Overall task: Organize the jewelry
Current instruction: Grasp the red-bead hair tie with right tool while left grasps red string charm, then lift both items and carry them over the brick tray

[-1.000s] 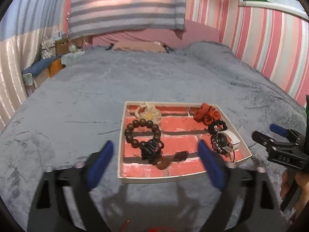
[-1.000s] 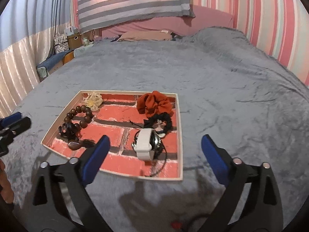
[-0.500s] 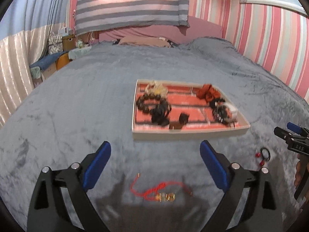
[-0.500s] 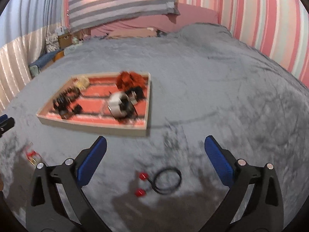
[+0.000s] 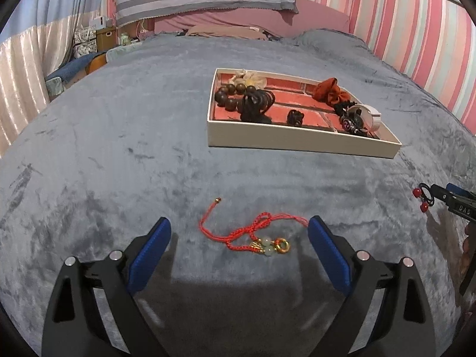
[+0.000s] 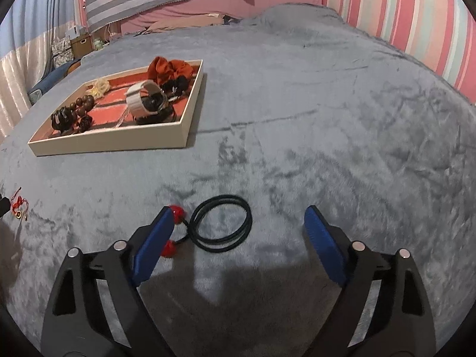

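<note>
Straddling the red cord bracelet [image 5: 253, 233] low in the left wrist view, the left gripper [image 5: 239, 248] has its fingers released wide, touching nothing, apparently lined up to pinch the cord. Up and right of centre sits the tray [image 5: 297, 141] on the grey bed [image 5: 119, 148], already holding beads, scrunchies and a watch. In the right wrist view the right gripper [image 6: 238, 235], fingers closing but not yet gripping, frames the black hair tie [image 6: 221, 226] with red beads, lower centre.
</note>
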Tool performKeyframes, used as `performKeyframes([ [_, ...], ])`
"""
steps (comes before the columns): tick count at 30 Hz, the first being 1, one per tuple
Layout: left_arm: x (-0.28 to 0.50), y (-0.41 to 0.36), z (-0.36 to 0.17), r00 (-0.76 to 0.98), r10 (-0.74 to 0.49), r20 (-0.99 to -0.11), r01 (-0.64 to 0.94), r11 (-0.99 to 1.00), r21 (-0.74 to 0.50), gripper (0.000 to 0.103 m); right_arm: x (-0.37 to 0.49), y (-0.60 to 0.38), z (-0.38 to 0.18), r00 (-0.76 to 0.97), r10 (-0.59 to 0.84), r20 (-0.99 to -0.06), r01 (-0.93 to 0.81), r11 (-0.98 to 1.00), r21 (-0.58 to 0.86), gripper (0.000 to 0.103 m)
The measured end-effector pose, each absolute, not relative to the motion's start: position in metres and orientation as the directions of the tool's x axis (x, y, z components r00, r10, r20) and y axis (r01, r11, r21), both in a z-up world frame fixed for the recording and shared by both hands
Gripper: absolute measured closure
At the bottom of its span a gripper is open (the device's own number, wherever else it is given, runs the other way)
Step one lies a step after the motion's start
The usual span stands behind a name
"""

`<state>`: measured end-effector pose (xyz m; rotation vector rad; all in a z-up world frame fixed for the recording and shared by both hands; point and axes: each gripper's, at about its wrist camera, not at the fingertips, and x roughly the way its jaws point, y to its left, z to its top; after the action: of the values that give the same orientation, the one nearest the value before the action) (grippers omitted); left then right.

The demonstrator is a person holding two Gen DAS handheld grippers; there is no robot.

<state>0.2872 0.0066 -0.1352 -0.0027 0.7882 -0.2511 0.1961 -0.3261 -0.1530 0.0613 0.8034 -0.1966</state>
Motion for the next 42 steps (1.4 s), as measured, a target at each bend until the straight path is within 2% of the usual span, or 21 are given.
performKeyframes([
  [8,0.293,0.000,-0.145,0.655,-0.227,-0.721,0.242,0.967,-0.084,0.012,0.209,-0.303,-0.164,0.654,-0.145,-0.743,0.151,0.987,-0.059,0.015],
  [11,0.296,-0.001,-0.147,0.647,-0.232,-0.726,0.246,0.965,-0.089,0.013,0.213,-0.301,-0.175,0.632,-0.138,-0.762,0.140,0.988,-0.062,0.020],
  [12,0.298,-0.001,-0.149,0.643,-0.230,-0.730,0.245,0.965,-0.089,0.013,0.214,-0.301,-0.176,0.633,-0.131,-0.763,0.138,0.989,-0.055,0.024],
  [14,0.301,-0.003,-0.151,0.634,-0.240,-0.736,0.252,0.963,-0.097,0.022,0.213,-0.302,-0.176,0.639,-0.121,-0.760,0.137,0.990,-0.042,0.036],
  [16,0.302,-0.003,-0.152,0.628,-0.241,-0.740,0.253,0.962,-0.098,0.027,0.213,-0.304,-0.176,0.640,-0.106,-0.761,0.135,0.991,-0.025,0.049],
  [18,0.302,-0.003,-0.152,0.629,-0.241,-0.739,0.253,0.962,-0.099,0.028,0.212,-0.307,-0.176,0.642,-0.097,-0.760,0.139,0.990,-0.009,0.055],
  [20,0.302,-0.004,-0.152,0.630,-0.242,-0.738,0.255,0.962,-0.098,0.040,0.211,-0.308,-0.176,0.646,-0.098,-0.757,0.142,0.990,-0.007,0.065],
  [22,0.302,-0.004,-0.153,0.629,-0.239,-0.740,0.256,0.962,-0.093,0.042,0.211,-0.308,-0.175,0.650,-0.094,-0.754,0.142,0.990,0.000,0.075],
  [23,0.302,-0.005,-0.153,0.630,-0.239,-0.739,0.257,0.962,-0.092,0.046,0.210,-0.309,-0.175,0.651,-0.088,-0.754,0.138,0.990,0.004,0.076],
  [25,0.302,-0.005,-0.153,0.630,-0.243,-0.737,0.260,0.961,-0.095,0.056,0.210,-0.308,-0.175,0.651,-0.081,-0.754,0.130,0.992,0.005,0.086],
  [27,0.302,-0.004,-0.153,0.632,-0.246,-0.735,0.260,0.961,-0.098,0.063,0.211,-0.307,-0.175,0.653,-0.084,-0.753,0.128,0.992,0.000,0.086],
  [28,0.302,-0.004,-0.153,0.633,-0.246,-0.734,0.259,0.961,-0.099,0.070,0.211,-0.307,-0.175,0.654,-0.083,-0.752,0.128,0.992,0.001,0.086],
  [32,0.302,-0.002,-0.153,0.633,-0.257,-0.730,0.260,0.959,-0.113,0.082,0.209,-0.308,-0.174,0.665,-0.078,-0.743,0.126,0.992,0.009,0.088],
  [42,0.299,0.001,-0.149,0.647,-0.268,-0.714,0.259,0.958,-0.126,0.094,0.202,-0.310,-0.167,0.689,-0.072,-0.721,0.134,0.991,0.030,0.088],
])
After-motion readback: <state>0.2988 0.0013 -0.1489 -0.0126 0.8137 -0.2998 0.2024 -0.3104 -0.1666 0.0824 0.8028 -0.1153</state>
